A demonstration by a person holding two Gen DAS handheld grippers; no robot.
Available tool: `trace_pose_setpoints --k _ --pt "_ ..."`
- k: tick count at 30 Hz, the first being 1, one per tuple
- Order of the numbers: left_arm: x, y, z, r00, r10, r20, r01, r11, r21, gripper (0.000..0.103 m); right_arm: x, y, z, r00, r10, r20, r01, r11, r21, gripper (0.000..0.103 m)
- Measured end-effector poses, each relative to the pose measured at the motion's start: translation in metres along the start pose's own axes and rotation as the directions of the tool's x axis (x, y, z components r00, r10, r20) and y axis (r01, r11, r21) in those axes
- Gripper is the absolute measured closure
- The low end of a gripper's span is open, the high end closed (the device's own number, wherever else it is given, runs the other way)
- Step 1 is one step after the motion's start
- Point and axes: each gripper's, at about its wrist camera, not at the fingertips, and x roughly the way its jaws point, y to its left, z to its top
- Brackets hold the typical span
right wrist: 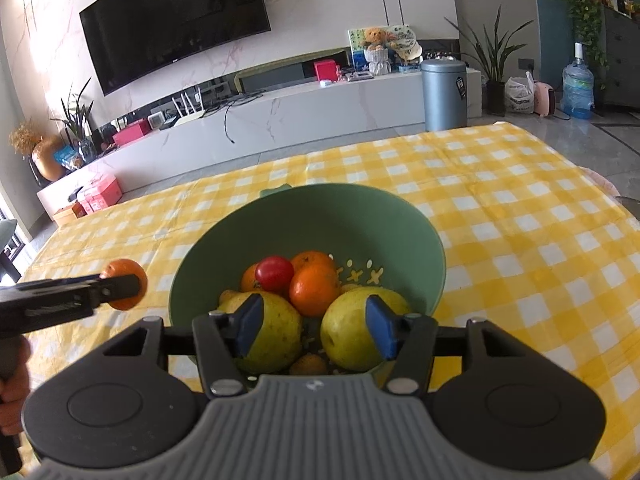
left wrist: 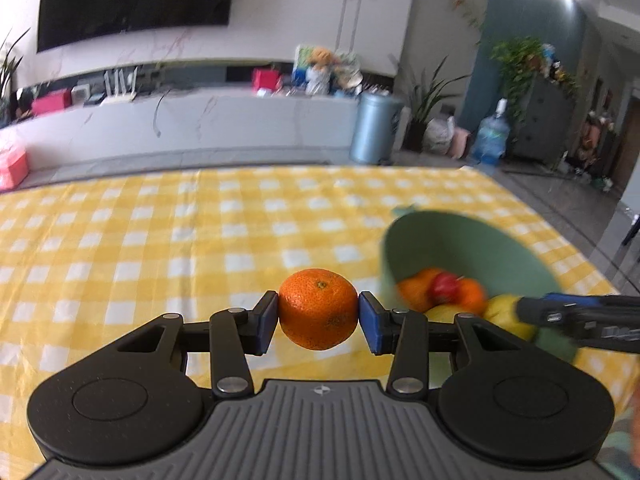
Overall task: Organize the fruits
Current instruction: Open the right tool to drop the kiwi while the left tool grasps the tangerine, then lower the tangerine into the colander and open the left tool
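Left gripper [left wrist: 318, 322] clamped on one mandarin [left wrist: 318, 308], blue pads [left wrist: 267, 322] pressed against its two sides, fruit lifted clear of the yellow-checked tablecloth [left wrist: 140, 240]. Seen from the right wrist as well: same mandarin [right wrist: 125, 284] pinched at the end of the left tool, out to the left of the green bowl [right wrist: 312, 216] and apart from its rim. A hand [right wrist: 14, 384] wrapped round that tool's handle at the picture's left edge.

Right gripper [right wrist: 314, 326] parted about halfway, nothing between the pads, poised over the near side of the bowl. Left pad [right wrist: 250, 326] in front of one yellow-green pear [right wrist: 276, 340], right pad in front of the other pear [right wrist: 348, 334]; touching or merely hovering above them, hard to say from this angle.

Bowl standing on the tablecloth, small cut-out drain holes in its floor. Inside, counted: two pears side by side at the front; three oranges or mandarins [right wrist: 314, 290] heaped behind them; one small red round fruit [right wrist: 274, 273] resting on top of that heap; possibly one more small orange fruit [right wrist: 308, 364] low between the pears, partly hidden. From the left wrist, bowl [left wrist: 460, 240] blurred, on the right of the cloth, right tool [left wrist: 580, 316] reaching in over its near rim.
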Motion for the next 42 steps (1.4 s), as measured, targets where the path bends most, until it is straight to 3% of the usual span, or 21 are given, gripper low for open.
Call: trace_pose_setpoints --k 5,13,19,32,42 --pt "-0.018 -0.030 0.012 0.997 -0.074 0.036 0.072 0.996 0.053 0.054 -0.004 -0.003 0.001 0.999 -0.008 0.031 0.008 1.000 0.016 0.045" --pt "-0.007 -0.078 0.019 0.981 -0.185 -0.066 0.191 0.977 0.092 0.054 -0.013 -0.016 0.003 0.997 -0.013 0.072 0.007 0.997 0.076 0.043" --pt "0.015 -0.096 0.018 0.970 -0.200 -0.140 0.214 0.973 0.090 0.054 -0.018 -0.021 0.004 0.996 -0.011 0.093 0.002 0.995 0.099 0.043" --pt "0.035 -0.094 0.004 0.956 -0.194 -0.219 0.209 0.977 0.047 0.054 -0.019 -0.039 0.006 0.995 -0.016 0.103 -0.001 0.987 0.158 0.043" --pt "0.039 -0.094 -0.003 0.949 -0.215 -0.233 0.231 0.972 0.044 0.052 -0.016 -0.041 0.007 0.995 -0.014 0.096 -0.002 0.987 0.164 0.043"
